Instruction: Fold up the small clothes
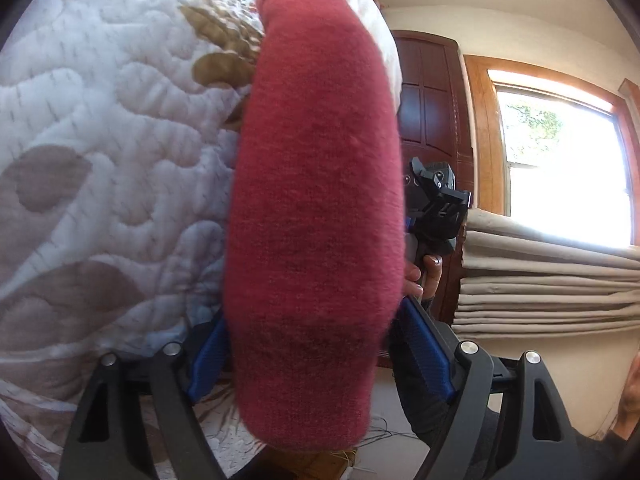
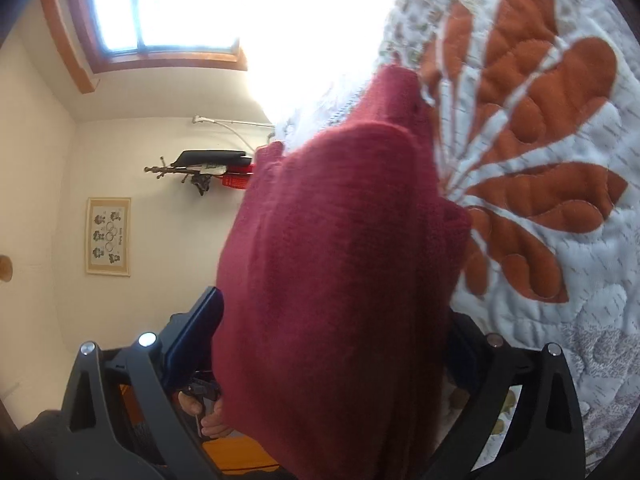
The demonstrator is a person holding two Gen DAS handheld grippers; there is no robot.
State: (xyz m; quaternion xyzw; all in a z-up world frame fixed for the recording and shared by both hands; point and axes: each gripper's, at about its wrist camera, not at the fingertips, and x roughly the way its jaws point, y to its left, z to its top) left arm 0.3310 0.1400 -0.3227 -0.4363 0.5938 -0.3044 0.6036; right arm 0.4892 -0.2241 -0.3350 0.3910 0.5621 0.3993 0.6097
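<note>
Filling most of both wrist views, a fuzzy red knitted garment (image 1: 316, 216) hangs close before each lens and hides the fingertips, so exactly where the cloth is pinched is hard to make out. Blue-padded fingers (image 1: 424, 344) of the left gripper (image 1: 316, 360) stand on either side of the cloth with the fabric between them, clenched on it. Likewise the right gripper (image 2: 332, 356) grips the same garment (image 2: 340, 264), one blue finger (image 2: 192, 340) showing at its left, the other mostly covered. Just beyond the cloth, the left view catches the other handheld device and a hand (image 1: 424, 276) on its trigger. Behind lies a white quilted bedspread with brown leaf shapes (image 1: 104, 128), then folded beige curtains (image 1: 552, 280), a dark wooden door (image 1: 432, 96) and a bright window (image 1: 560, 152).
</note>
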